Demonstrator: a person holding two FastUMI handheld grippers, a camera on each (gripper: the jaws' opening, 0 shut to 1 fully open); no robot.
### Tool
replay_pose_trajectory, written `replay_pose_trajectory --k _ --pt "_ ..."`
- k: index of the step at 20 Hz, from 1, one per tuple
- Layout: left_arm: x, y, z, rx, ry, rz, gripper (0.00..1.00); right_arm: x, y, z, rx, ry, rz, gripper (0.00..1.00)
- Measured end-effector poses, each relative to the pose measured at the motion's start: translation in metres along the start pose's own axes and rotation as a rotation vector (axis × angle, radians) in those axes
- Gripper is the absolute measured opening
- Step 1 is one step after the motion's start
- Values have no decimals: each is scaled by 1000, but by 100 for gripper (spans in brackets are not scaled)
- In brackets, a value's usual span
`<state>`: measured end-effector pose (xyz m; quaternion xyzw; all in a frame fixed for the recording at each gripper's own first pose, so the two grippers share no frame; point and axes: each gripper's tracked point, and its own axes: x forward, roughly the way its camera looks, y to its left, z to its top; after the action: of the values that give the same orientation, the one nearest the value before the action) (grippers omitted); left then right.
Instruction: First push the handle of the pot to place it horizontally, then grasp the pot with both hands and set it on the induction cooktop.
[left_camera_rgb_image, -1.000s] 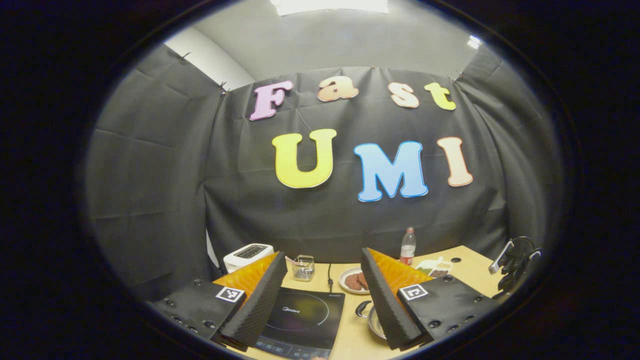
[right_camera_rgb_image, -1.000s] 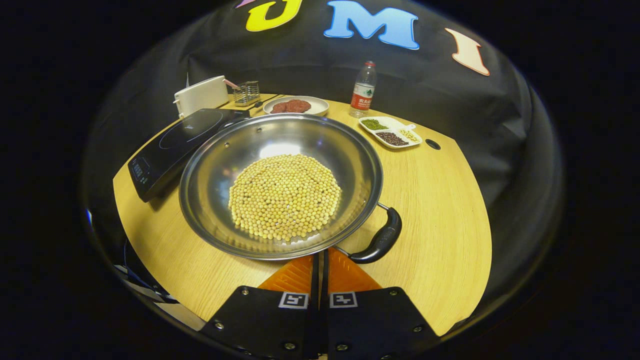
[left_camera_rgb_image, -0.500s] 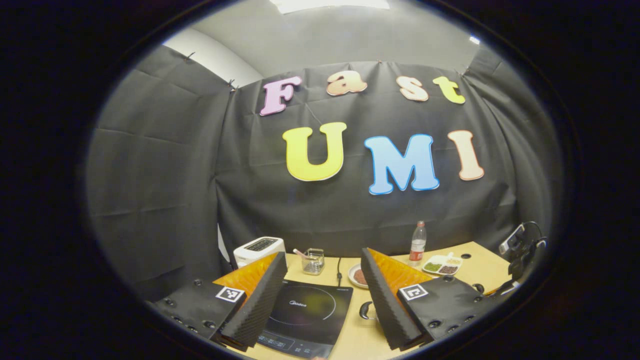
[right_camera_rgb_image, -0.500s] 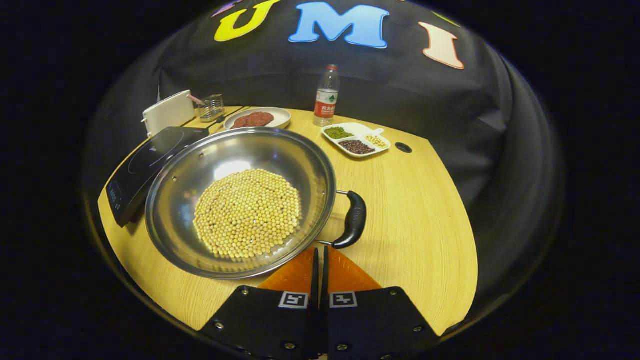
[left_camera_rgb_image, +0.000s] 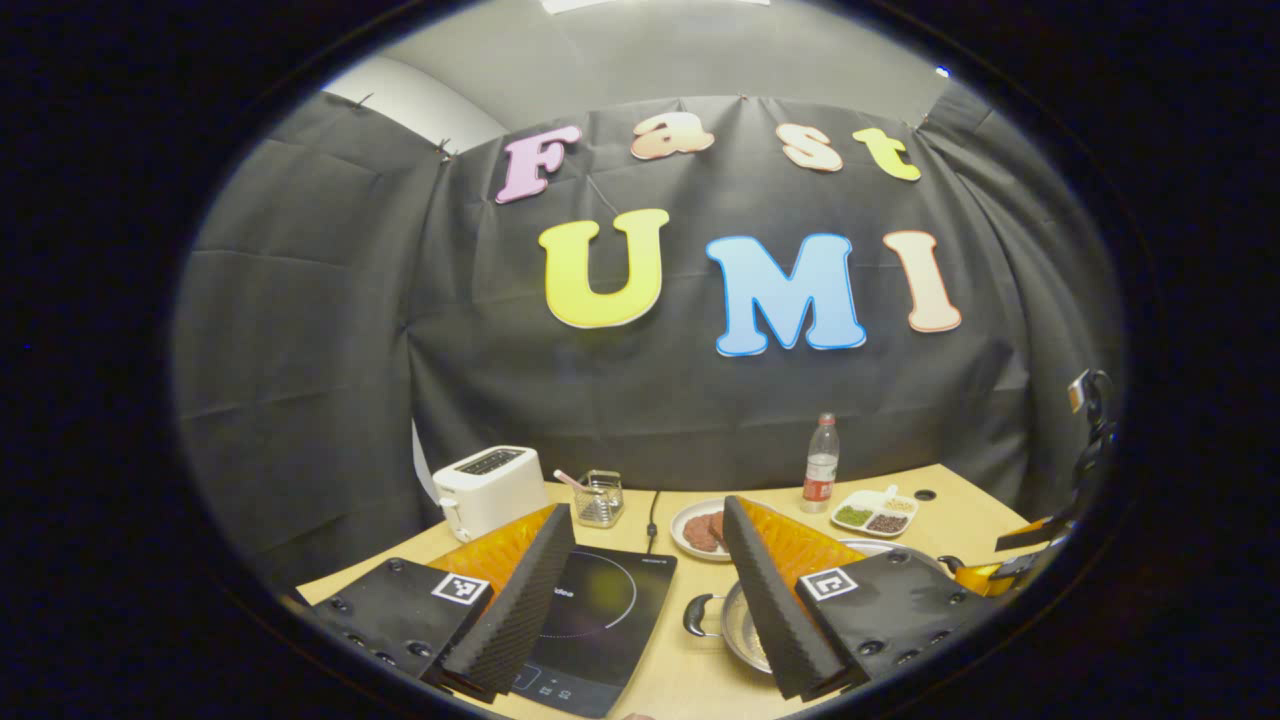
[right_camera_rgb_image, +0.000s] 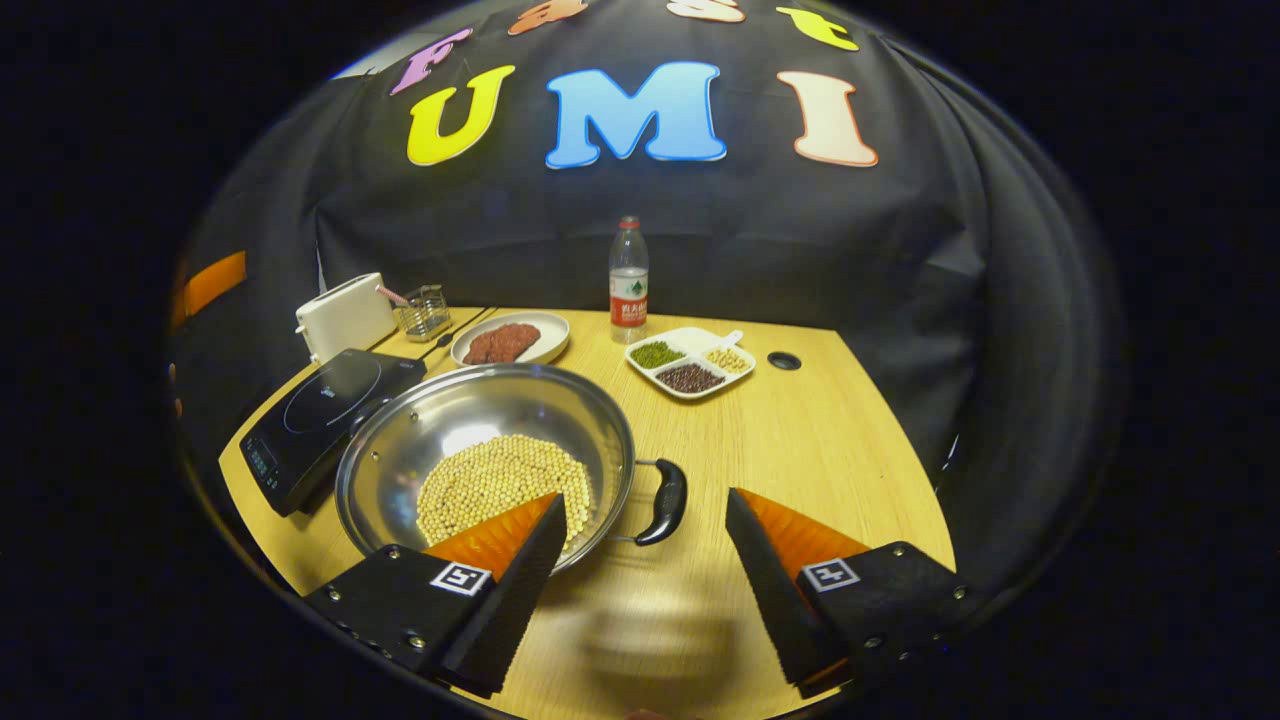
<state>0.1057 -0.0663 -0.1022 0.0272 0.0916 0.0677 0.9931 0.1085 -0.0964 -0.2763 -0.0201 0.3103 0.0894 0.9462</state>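
the right gripper (right_camera_rgb_image: 640, 545) hangs with jaws spread just short of the pot (right_camera_rgb_image: 487, 462)'s near handle (right_camera_rgb_image: 664, 501), the left gripper (left_camera_rgb_image: 648, 560) likewise released; handles look roughly level – the lift remains; the steel pot of beans sits on the counter (right_camera_rgb_image: 800, 440) beside the induction cooktop (right_camera_rgb_image: 325, 405) – not yet on it.

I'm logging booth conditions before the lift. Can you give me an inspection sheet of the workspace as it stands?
Surface: wooden table, round-edged, with a grommet hole.
Job's things: pot of soybeans on the table beside the induction cooktop; handle points sideways.
Clutter: toaster, wire holder, plate of patties, bottle, divided dish.
Grippers: right hand-held gripper open, near the handle; left hand-held gripper open, above the cooktop.
Cables: black cord behind the cooktop.
Surroundings: black cloth wall.
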Motion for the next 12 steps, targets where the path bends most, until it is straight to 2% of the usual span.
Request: replay_pose_trajectory --k 2,6,8,9,11,12 --pt "10 -7 -11 16 26 -25 100 -1 -1 7 -6 -35 -4 97" --pt "33 -28 -48 21 110 -106 100 6 3 5 6 -23 -12 97" --pt "44 -35 -72 5 169 -143 100 11 4 5 9 -20 -29 97" --pt "50 -39 -83 -6 195 -162 94 14 4 5 12 -17 -40 97" --pt "62 -44 -103 -14 247 -195 100 19 4 3 24 -6 -67 97" --pt "69 -46 -111 -15 266 -211 98 22 5 3 33 1 -82 97"
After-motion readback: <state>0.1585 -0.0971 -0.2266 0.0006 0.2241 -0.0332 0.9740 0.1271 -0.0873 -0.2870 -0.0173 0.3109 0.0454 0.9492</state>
